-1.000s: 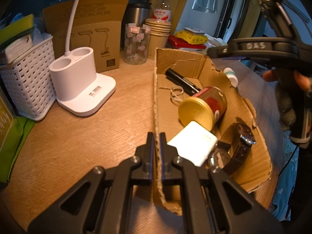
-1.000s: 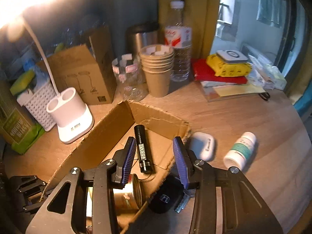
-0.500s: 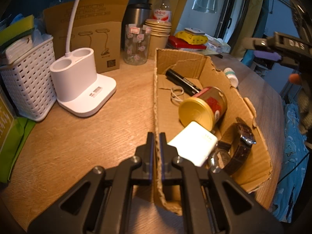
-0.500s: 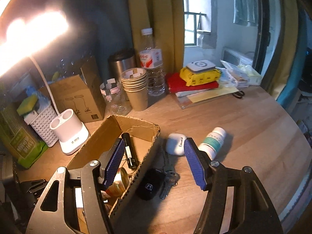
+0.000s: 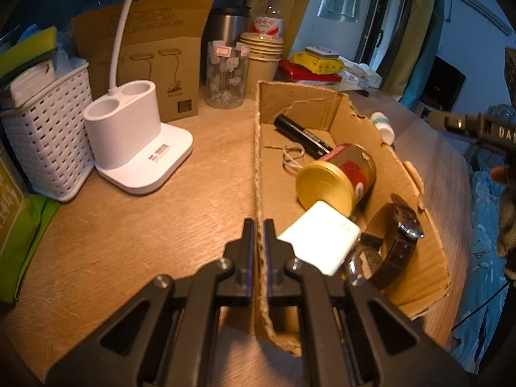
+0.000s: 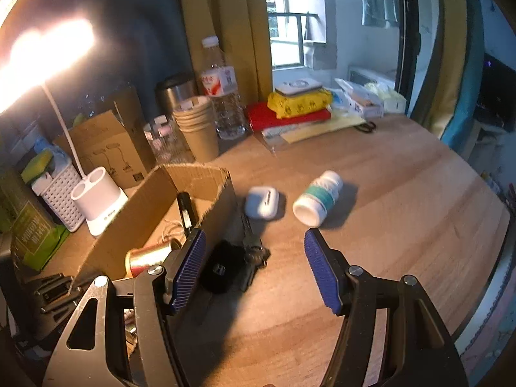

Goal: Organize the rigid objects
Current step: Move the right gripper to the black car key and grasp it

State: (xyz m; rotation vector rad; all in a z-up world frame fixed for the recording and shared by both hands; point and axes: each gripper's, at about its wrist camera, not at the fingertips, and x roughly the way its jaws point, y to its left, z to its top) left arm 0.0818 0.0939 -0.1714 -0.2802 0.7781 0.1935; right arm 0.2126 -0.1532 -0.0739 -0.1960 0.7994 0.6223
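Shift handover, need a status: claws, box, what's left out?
Left claw shut on the cardboard box wall. Right claw open, empty. Earbud case, pill bottle, car key on table outside the box; nothing blocking.

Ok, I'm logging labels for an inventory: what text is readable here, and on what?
"DA", cut off at the edge: right gripper, in the left wrist view.
"H"-like emblem: key fob.
Too small or blurred: water bottle label, lamp sticker, torch, charger, carton, green box, pill bottle.
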